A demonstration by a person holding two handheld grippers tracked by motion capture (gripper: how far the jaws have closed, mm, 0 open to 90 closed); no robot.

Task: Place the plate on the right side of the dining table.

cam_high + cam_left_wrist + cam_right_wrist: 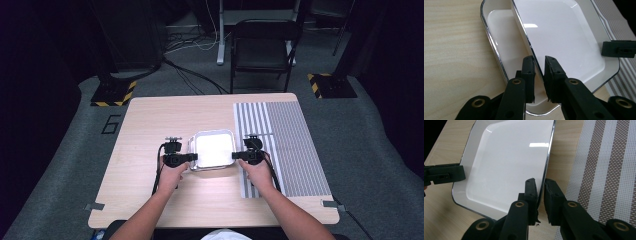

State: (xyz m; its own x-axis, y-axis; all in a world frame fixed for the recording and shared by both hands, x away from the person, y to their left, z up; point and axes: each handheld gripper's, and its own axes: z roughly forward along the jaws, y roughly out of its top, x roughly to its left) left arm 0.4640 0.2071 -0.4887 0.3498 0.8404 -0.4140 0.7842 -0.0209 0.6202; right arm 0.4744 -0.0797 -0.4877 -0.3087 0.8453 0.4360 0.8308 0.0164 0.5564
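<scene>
Two white trays sit mid-desk, one over the other: your upper tray [564, 37] is tilted, its left rim raised above the lower tray [501, 42], which lies flat on the desk [150, 125].

Your left claw [539, 72] is clenched on the upper tray's left rim, the chrome edge running between the two pads. Your right claw [541, 195] is clenched on the same tray's right rim, pads on either side of the edge. In the high view you hold the left claw [192, 157] and the right claw [235, 156] at opposite sides of the trays, pointing inward at each other.

Edges: the lower tray's left chrome rim shows clear of the upper one in the left gripper view. The upper tray's right rim hangs over bare wood, just beside the striped mat [282, 145], not touching it as far as I can tell.

Room: bare desk to the left of your left hand [172, 175] and ahead of the trays, up to the far edge. The mat covers the right part of the desk, flat; your right hand [257, 172] rests over its left border. Near desk edge is well behind your wrists. A folding chair [262, 47] stands beyond the desk, well apart.
</scene>
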